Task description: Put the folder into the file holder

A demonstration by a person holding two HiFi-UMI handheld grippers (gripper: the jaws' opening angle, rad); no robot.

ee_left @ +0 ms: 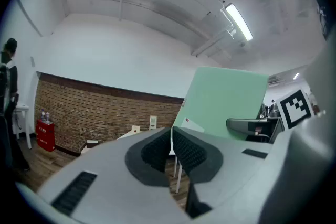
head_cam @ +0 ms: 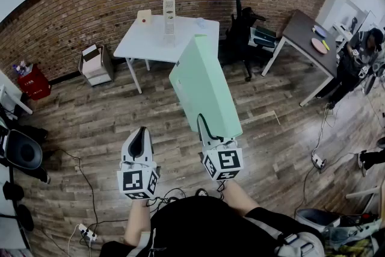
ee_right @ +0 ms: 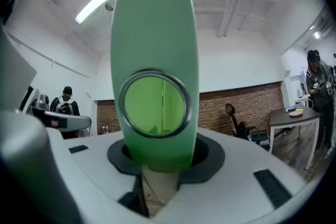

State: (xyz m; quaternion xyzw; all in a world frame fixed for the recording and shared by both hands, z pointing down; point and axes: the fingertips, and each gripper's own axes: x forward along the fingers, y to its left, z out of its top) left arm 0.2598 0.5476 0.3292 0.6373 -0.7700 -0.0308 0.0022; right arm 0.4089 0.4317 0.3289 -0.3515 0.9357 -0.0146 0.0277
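Note:
A pale green folder [head_cam: 204,87] sticks out ahead of me over the wooden floor, held at its near end by my right gripper [head_cam: 212,132], which is shut on it. In the right gripper view its spine [ee_right: 155,44] with a round finger hole stands upright between the jaws of that gripper [ee_right: 157,160]. My left gripper [head_cam: 139,132] is level beside it, shut and empty, its pads [ee_left: 186,149] together. The folder [ee_left: 231,99] shows to its right. The white file holder [head_cam: 169,18] stands upright on the white table [head_cam: 150,39] far ahead.
A dark office chair [head_cam: 240,27] and a dark table [head_cam: 304,33] are to the right of the white table, with a person [head_cam: 361,57] beyond. A white bin [head_cam: 96,63] and a red bin [head_cam: 33,82] stand by the brick wall. Cables and a power strip [head_cam: 87,232] lie near my feet.

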